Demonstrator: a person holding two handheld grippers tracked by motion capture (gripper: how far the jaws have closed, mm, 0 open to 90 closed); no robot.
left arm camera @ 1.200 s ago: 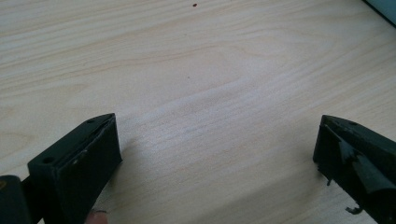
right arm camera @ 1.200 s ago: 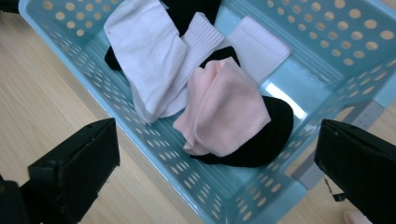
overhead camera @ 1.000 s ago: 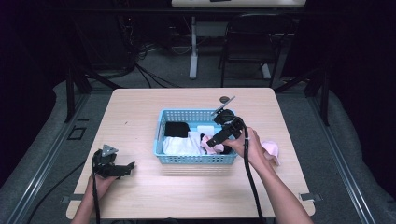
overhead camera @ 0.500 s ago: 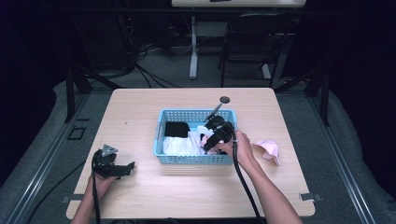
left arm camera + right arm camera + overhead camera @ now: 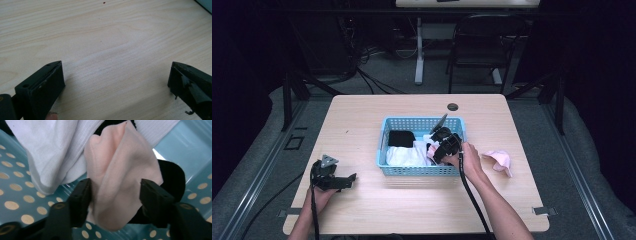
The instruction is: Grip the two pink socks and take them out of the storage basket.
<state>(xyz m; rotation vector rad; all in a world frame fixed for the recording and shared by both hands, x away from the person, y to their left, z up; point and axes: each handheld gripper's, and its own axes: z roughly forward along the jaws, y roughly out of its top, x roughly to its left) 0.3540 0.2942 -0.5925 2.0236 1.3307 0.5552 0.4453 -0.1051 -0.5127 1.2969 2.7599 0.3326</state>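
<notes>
In the blue basket [image 5: 409, 169] at the table's [image 5: 362, 115] centre, your right gripper [image 5: 438, 148] reaches down among the clothes. Its jaws have just been closing and now bracket a folded pink sock [image 5: 122, 182], the left one touching it, the right one just short of it. White cloth [image 5: 52, 152] lies at eleven o'clock from the sock, black cloth [image 5: 175, 180] at three. Your left gripper [image 5: 343, 180] rests at the table's eight o'clock, jaws spread wide over bare wood. Another pink garment [image 5: 499, 161] lies on the table at three o'clock from the basket.
</notes>
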